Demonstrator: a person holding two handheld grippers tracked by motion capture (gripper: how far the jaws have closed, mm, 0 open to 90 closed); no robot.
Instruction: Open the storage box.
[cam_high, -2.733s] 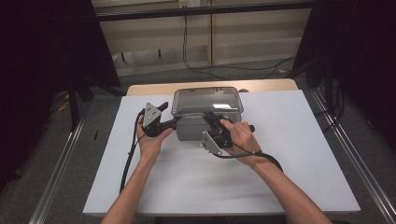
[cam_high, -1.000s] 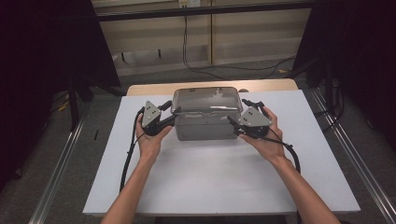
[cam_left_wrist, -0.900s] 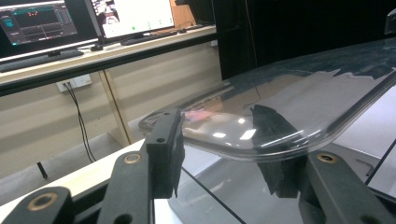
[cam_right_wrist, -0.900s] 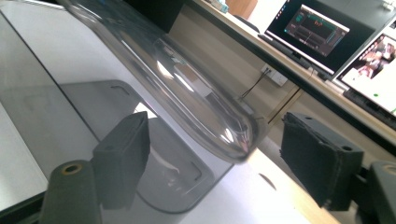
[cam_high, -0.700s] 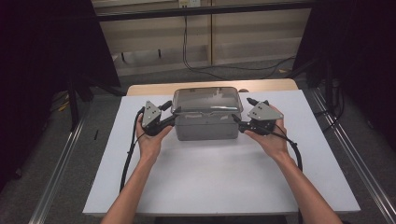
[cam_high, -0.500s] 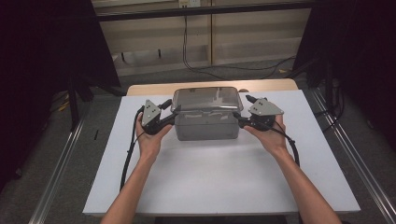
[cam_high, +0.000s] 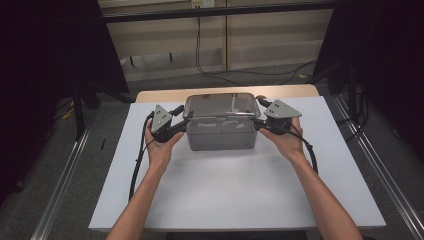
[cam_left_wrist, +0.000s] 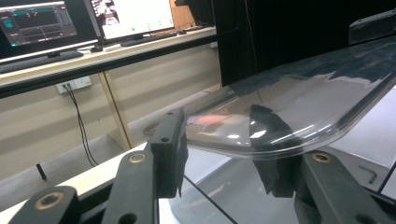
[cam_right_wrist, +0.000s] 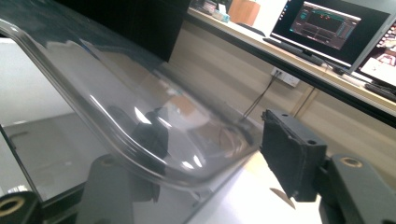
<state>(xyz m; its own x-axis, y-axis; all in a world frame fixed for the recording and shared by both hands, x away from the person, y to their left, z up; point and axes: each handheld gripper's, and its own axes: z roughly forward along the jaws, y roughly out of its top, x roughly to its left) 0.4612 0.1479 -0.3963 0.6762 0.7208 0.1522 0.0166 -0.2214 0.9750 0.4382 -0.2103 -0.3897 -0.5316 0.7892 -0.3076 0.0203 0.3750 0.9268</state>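
A clear plastic box (cam_high: 220, 134) with a clear lid (cam_high: 221, 104) stands at the back middle of the white table (cam_high: 225, 200). My left gripper (cam_high: 182, 123) is at the box's left end. In the left gripper view its pads (cam_left_wrist: 169, 149) sit against the end of the lid's rim (cam_left_wrist: 233, 151), one outside it and one seen through it. My right gripper (cam_high: 259, 123) is at the box's right end. Its jaws have just been closing and straddle the lid's rim (cam_right_wrist: 140, 154), with the outer pad (cam_right_wrist: 289, 156) a gap away from it.
A dark frame and cables (cam_high: 200, 55) run behind the table, and metal rails (cam_high: 380, 165) along both sides. Monitors (cam_left_wrist: 70, 21) stand on a shelf beyond. The near half of the white sheet lies in front of the box.
The right hand left the front of the box, swung out to its right end, then moved in against it. The left hand and the box stayed put.
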